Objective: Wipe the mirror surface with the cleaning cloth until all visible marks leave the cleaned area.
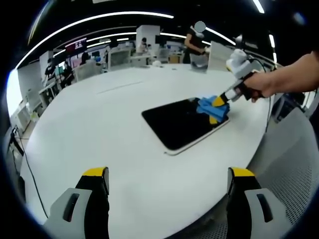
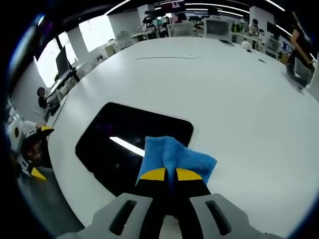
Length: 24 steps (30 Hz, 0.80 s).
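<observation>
My left gripper [image 1: 167, 181] hung with its jaws wide apart and nothing between them, yellow tips up, well short of where my right was working. My right gripper [image 2: 170, 174] had its jaws pinched together on the cloth [image 2: 174, 157], pressing down and forward. In the left gripper view the right gripper [image 1: 218, 107] reached in from the right, tips angled down, with my hand [image 1: 264, 84] wrapped round its grip and my forearm stretched out behind it.
</observation>
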Each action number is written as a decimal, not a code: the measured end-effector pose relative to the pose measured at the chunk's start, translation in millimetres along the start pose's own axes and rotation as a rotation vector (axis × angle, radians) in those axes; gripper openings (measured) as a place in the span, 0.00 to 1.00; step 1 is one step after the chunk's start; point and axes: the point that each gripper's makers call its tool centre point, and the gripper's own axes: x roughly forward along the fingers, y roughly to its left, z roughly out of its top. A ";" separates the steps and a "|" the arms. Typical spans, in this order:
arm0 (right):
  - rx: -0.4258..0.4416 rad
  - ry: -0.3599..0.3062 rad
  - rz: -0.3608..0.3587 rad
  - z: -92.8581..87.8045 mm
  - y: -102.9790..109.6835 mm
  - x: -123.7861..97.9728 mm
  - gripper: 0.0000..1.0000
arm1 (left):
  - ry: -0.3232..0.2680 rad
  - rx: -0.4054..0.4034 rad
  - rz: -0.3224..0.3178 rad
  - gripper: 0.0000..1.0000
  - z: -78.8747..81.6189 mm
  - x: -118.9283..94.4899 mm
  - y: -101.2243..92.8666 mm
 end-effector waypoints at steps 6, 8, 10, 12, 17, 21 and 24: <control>0.002 0.004 -0.007 -4.1 2.7 -2.4 0.01 | -0.001 -0.002 0.003 0.99 0.1 -0.1 0.5; 0.001 0.001 -0.006 -6.0 3.7 -3.6 0.01 | -0.002 -0.002 0.003 0.99 0.2 0.0 0.5; 0.007 -0.001 -0.004 -8.0 4.0 -4.0 0.01 | -0.001 -0.003 0.004 0.99 0.1 0.0 0.8; 0.006 0.000 -0.002 -10.3 6.2 -6.4 0.01 | -0.002 -0.003 0.005 0.99 0.2 -0.1 1.0; 0.004 -0.003 0.000 -15.2 8.1 -8.9 0.01 | -0.002 -0.003 0.009 0.99 0.2 -0.2 1.9; 0.015 0.002 0.003 -19.4 11.3 -11.7 0.01 | -0.002 -0.004 0.012 0.99 -0.1 -0.4 2.6; 0.010 0.001 0.003 -22.6 13.5 -14.0 0.01 | -0.004 0.002 0.013 0.99 0.3 -0.5 2.6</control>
